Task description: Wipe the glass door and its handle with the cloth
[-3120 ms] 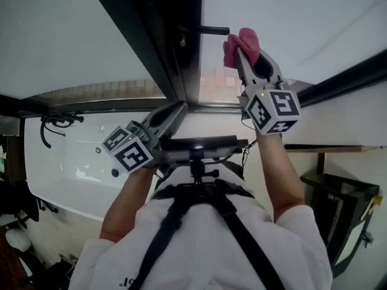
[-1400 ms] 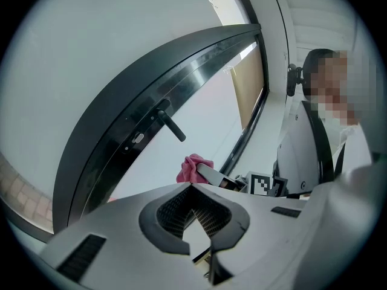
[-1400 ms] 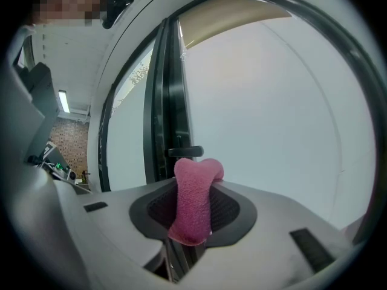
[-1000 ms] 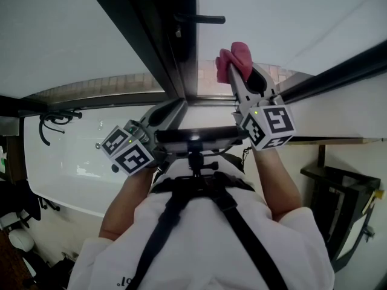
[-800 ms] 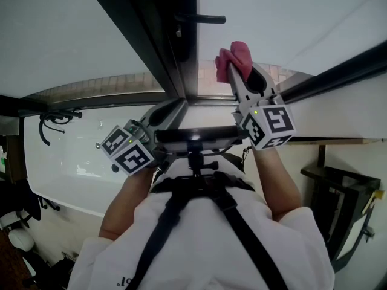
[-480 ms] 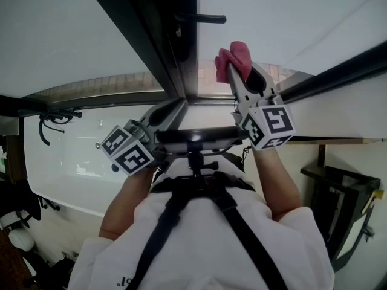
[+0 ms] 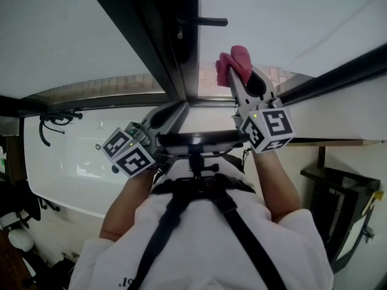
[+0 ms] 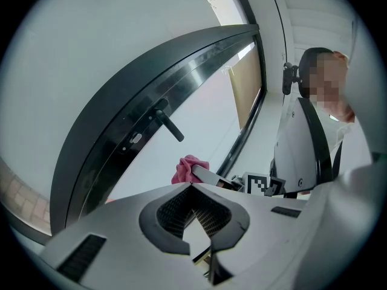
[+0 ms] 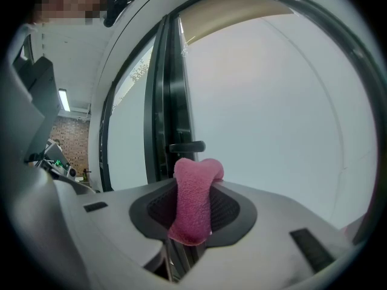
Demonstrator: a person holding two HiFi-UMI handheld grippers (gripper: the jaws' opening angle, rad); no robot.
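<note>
While the right gripper (image 7: 237, 77) presses its clamped cloth (image 7: 233, 60) seemingly onto the glass door (image 7: 278, 17), left gripper (image 7: 175, 109) closed and empty, the handle (image 7: 202, 22) looks due next

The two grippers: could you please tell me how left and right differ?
The right gripper is shut on the pink cloth; the left gripper is shut on nothing. The right gripper sits higher before the glass door, nearer its handle; the left gripper sits lower, by the dark frame. Each carries a marker cube.
</note>
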